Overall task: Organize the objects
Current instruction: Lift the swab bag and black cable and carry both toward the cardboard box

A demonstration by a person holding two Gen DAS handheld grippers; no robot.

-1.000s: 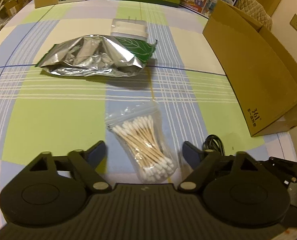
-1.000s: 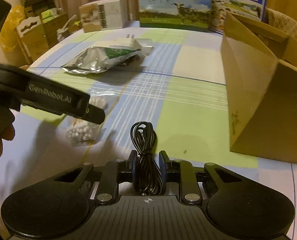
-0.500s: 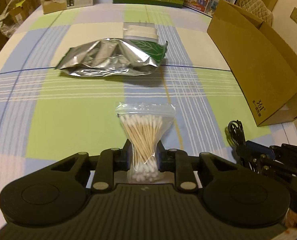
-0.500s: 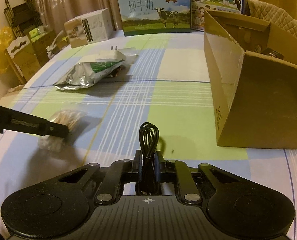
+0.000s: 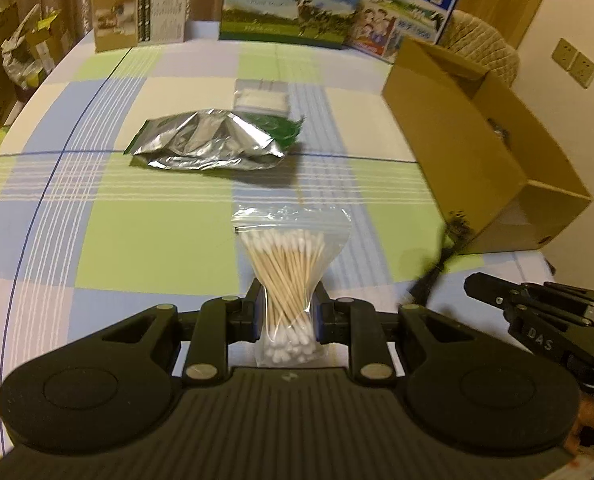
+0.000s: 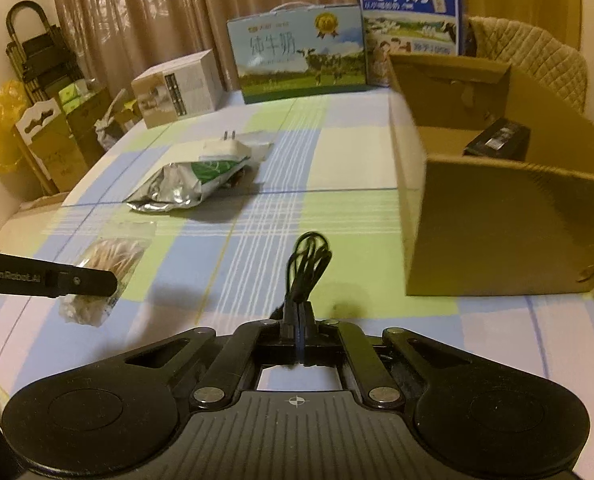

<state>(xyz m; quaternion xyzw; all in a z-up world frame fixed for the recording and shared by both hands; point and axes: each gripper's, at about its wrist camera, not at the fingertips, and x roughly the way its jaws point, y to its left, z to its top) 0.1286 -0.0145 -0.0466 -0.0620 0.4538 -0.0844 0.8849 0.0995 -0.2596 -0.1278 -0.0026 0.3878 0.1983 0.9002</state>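
Pinching the bag of cotton swabs (image 5: 287,280) at its narrowed waist, the left claw (image 5: 287,316) holds it at 6 o'clock in the left wrist view, apparently raised off the table (image 5: 137,240). The right claw (image 6: 297,320) is pressed together on a coiled black cable (image 6: 307,264), at 6 o'clock in the right wrist view.

Receiving container: an open cardboard box (image 6: 497,232) stands at 3 o'clock, near the right claw. A dark item (image 6: 497,140) already lies inside; its identity cannot be determined.

Items not yet collected:
1. A silver foil pouch (image 5: 205,146) with a green printed end, at 12 o'clock beyond the swabs, lying flat on the table.
2. A white plug adapter (image 6: 227,150) in clear wrapping, touching the pouch at its far end.

Status assessment: the task appears partly complete. Two items are gripped and probably bound for the box; two remain on the table. The milk cartons (image 6: 301,60) and the small printed box (image 6: 177,88) at the far table edge appear to be background stock.
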